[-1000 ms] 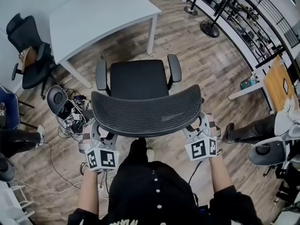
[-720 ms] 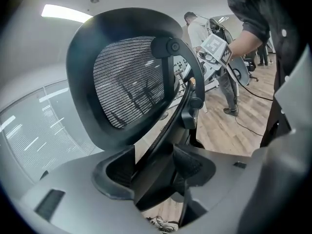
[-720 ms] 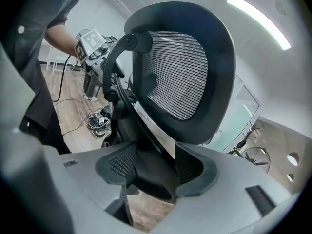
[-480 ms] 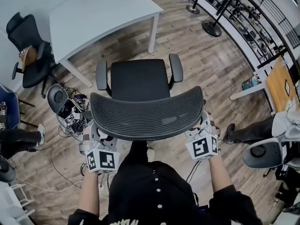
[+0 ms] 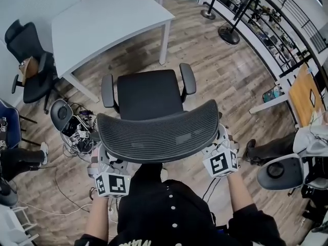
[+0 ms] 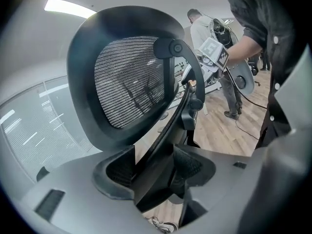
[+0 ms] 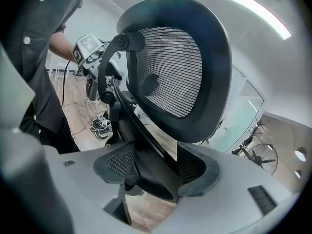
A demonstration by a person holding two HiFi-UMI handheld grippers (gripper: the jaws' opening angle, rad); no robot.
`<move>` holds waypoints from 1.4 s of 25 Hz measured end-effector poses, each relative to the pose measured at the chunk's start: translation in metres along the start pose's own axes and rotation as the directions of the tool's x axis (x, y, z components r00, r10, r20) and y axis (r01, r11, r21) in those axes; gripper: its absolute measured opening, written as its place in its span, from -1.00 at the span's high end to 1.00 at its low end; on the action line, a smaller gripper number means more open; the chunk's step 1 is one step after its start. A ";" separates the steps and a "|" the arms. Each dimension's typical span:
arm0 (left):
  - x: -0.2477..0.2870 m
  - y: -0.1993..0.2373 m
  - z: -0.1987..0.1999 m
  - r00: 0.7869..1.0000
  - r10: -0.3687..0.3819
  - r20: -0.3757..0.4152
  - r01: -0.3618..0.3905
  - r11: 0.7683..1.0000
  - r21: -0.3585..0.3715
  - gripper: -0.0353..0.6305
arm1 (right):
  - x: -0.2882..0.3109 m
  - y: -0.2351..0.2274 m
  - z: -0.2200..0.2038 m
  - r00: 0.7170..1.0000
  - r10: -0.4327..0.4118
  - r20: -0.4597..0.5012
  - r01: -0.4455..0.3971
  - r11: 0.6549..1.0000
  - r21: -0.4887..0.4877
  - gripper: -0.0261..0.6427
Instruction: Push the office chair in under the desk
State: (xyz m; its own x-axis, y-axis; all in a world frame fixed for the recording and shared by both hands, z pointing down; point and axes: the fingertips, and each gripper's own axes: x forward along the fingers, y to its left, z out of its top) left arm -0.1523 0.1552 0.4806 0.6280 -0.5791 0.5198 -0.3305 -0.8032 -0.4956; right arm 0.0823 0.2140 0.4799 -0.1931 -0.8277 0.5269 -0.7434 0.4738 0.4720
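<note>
An office: a white desk [image 5: 102,19], a mesh office chair [image 5: 159,132], another black chair [image 5: 28,60], plank floor [image 5: 215,70], ceiling strip lights [image 7: 253,11].

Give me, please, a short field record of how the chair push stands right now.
chair: seat faces the desk, not yet under it
desk: white, floor between it and the seat
left gripper: jaws closed on the back frame
right gripper: jaws round the same frame, have just been opening, seemingly not pressing
cables: tangled on the floor, left of the chair
</note>
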 end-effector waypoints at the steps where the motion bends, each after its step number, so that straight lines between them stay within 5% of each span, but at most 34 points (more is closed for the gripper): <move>1: 0.002 0.001 0.001 1.000 0.006 -0.003 -0.006 1.000 -0.001 0.11 | 0.003 -0.003 0.000 1.000 -0.004 -0.002 0.004 1.000 -0.004 0.06; 35: 0.072 0.051 0.013 0.997 0.028 -0.068 -0.034 0.995 -0.090 0.18 | 0.092 -0.084 0.003 0.996 0.087 0.015 -0.085 0.992 -0.094 0.14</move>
State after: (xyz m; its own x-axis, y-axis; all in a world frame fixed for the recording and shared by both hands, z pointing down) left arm -0.1147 0.0745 0.4834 0.5696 -0.6092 0.5517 -0.4133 -0.7925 -0.4484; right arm 0.1249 0.0972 0.4864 -0.2666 -0.7877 0.5554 -0.6611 0.5688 0.4894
